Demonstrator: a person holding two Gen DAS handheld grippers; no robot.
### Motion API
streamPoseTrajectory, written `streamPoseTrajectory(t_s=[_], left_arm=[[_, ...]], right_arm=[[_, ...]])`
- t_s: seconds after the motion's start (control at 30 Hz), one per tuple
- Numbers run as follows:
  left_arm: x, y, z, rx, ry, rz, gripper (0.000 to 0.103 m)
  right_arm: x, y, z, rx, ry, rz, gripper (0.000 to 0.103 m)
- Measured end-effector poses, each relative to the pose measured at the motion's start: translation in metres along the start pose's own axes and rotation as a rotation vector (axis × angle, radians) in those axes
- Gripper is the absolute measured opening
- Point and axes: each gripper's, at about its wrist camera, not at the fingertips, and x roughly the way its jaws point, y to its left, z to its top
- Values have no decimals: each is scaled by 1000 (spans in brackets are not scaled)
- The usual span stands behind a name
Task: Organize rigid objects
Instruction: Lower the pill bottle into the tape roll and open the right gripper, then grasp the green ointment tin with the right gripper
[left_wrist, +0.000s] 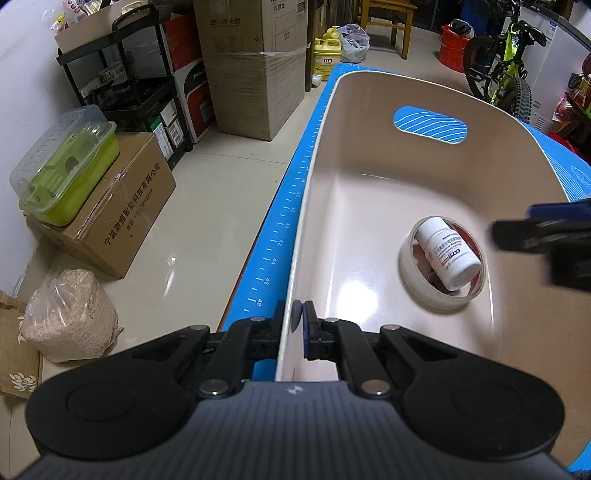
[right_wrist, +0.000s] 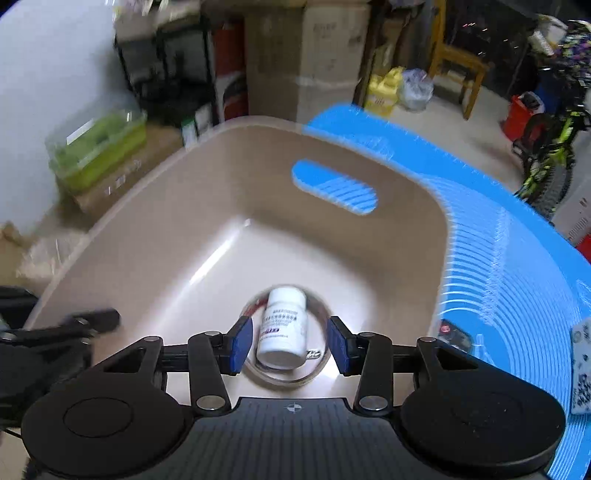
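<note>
Blue-padded fingers (right_wrist: 290, 345) hang spread above white bottle (right_wrist: 282, 325), label blurred unreadable.

The right gripper (right_wrist: 290, 345) hangs over the beige tub (right_wrist: 424, 206), jaws apart. Just ahead, between them, a white bottle (right_wrist: 282, 326) lies inside a tape roll (right_wrist: 317, 373), untouched.

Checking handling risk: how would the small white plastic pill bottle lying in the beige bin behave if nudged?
The white plastic pill bottle lies on its side, so it could roll, though the clear tape roll around it probably stops that. It looks rigid, smooth, likely light; open pads might slip.
</note>
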Motion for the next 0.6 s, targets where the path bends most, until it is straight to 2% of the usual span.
streamPoseTrajectory(t_s=[0.1,0.27,0.4,0.6], left_arm=[[0,0,0,-1,0,-2,9],[-1,0,0,-3,0,-4,9],[-1,1,1,-6,-1,-7,9],[-1,1,0,-7,-2,-5,9]], right_arm=[[-29,-18,-7,43,-63,-1,57],[-65,-62,-35,131,-114,-83,61],[-77,-104,-67,200,-97,-188,64],[-60,-156,-117,294,-10,-308,69]])
